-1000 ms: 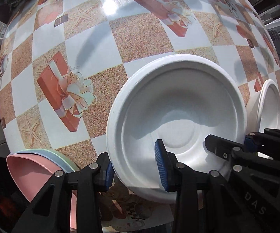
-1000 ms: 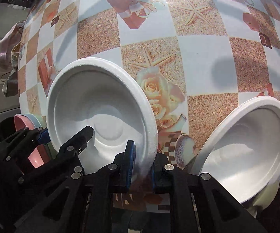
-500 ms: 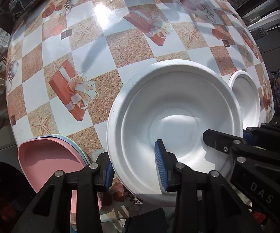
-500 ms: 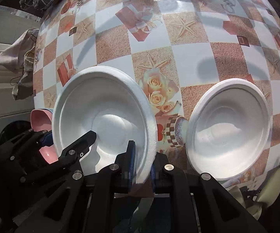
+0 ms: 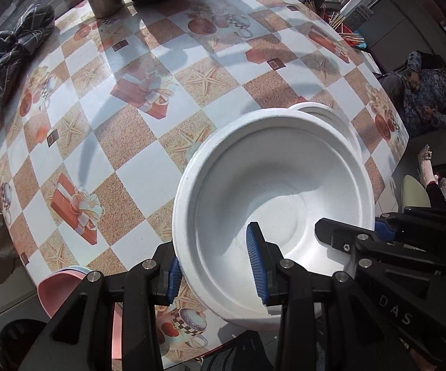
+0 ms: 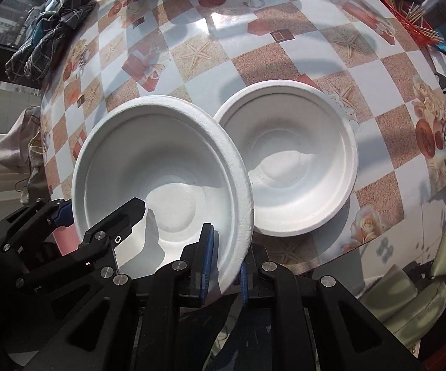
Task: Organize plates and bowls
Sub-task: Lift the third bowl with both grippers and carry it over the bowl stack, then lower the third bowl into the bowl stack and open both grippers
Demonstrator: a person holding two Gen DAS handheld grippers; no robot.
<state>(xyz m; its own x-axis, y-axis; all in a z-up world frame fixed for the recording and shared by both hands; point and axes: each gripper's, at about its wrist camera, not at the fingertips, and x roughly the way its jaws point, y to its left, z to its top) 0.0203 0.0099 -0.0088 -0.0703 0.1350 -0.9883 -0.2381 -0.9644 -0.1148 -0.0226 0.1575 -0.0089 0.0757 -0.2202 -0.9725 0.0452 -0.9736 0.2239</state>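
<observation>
Both grippers hold one white bowl (image 6: 161, 167) by opposite sides of its rim: the right gripper (image 6: 224, 266) is pinched tight on the rim's right edge, and the left gripper (image 5: 215, 266) is closed over the left edge, one pad inside the bowl and one outside. The bowl hangs clear of the table (image 5: 192, 61), tilted a little, and its far right rim overlaps the view of a second white bowl (image 6: 297, 160) that sits on the checked cloth just beyond it. The step in hand looks like carrying the lifted bowl across to nest it in the second one. The next move calls for centring it over that bowl, levelling it, lowering it and letting both sides go together so it drops in straight. At the near left edge lies a stack of pink plates (image 5: 68, 290), only partly in view. Farther off, a dark bundle of cloth (image 5: 9, 58) lies at the table's left edge.
</observation>
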